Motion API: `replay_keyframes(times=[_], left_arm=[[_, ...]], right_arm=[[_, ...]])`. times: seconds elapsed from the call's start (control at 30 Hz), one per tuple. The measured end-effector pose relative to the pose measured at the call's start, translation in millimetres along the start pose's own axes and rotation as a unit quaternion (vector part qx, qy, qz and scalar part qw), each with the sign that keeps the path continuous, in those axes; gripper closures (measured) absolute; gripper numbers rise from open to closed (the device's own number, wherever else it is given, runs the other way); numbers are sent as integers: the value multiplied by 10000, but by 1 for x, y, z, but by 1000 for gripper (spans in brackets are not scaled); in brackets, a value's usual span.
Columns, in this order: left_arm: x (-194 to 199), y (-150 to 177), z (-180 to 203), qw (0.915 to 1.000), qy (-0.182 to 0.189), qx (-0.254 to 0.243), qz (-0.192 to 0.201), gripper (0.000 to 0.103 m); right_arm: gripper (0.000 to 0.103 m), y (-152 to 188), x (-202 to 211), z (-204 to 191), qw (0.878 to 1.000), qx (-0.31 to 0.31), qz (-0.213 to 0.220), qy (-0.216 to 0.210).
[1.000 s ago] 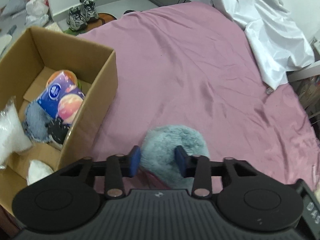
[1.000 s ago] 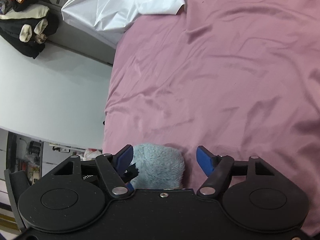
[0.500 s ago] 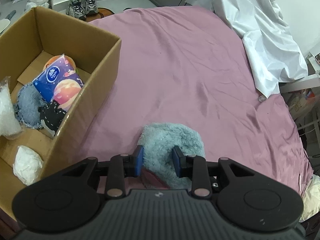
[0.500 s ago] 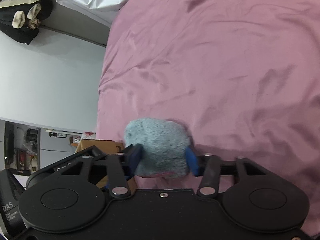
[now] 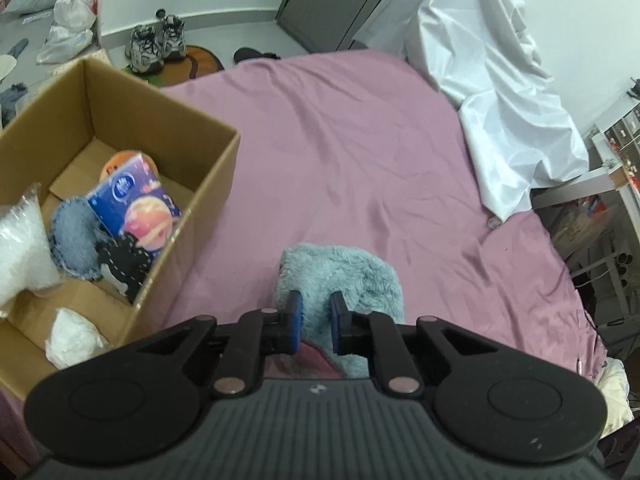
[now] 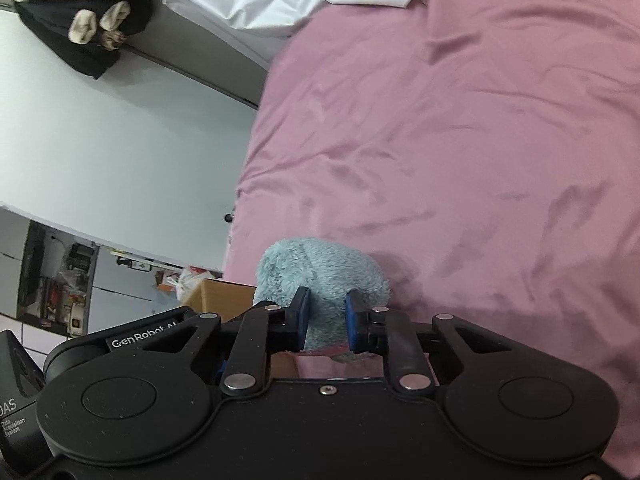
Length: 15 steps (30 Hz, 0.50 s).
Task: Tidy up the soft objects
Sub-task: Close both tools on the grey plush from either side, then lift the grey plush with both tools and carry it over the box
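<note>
Now, item 1: fluffy teal plush, lying on the pink bedsheet just beside the open side wall of the cardboard box.

Change noted: 1 second ago both pairs of jaws stood apart around the plush, the right pair widely so. The left gripper is now clamped fully onto a pinch of the pile, and the plush appears slightly raised toward the lens. The right gripper has its jaws closing at this moment, the blue pads already pressed into the fur from the other side. A 2-handed hold is thus judged nearly complete, and the transfer into the box is judged to be the step next due.

Item 2: contents of the box, recorded from the left wrist view: a blue printed pack, a denim-blue pad, a dark patterned piece, clear bags of white filling. Room remains on the box floor.

Writing: "GenRobot.AI" is read on the right gripper's housing, with "DAS" and "Data Acquisition System" at the frame edge. The logo on the blue pack is too blurred to be read.
</note>
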<state>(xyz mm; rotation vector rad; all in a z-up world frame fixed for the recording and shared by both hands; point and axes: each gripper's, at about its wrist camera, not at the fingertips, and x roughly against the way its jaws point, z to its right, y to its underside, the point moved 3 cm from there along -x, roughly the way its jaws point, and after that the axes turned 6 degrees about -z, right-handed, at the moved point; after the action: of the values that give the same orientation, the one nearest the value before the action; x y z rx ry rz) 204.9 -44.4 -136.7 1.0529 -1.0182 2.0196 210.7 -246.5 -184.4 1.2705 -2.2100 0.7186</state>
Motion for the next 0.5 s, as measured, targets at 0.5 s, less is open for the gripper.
replay_keyframes(times=[0.5], left_arm=[[52, -6, -10, 9980, -46, -216, 596, 91]], right_arm=[[85, 13, 13, -44, 9952, 760, 112, -612]])
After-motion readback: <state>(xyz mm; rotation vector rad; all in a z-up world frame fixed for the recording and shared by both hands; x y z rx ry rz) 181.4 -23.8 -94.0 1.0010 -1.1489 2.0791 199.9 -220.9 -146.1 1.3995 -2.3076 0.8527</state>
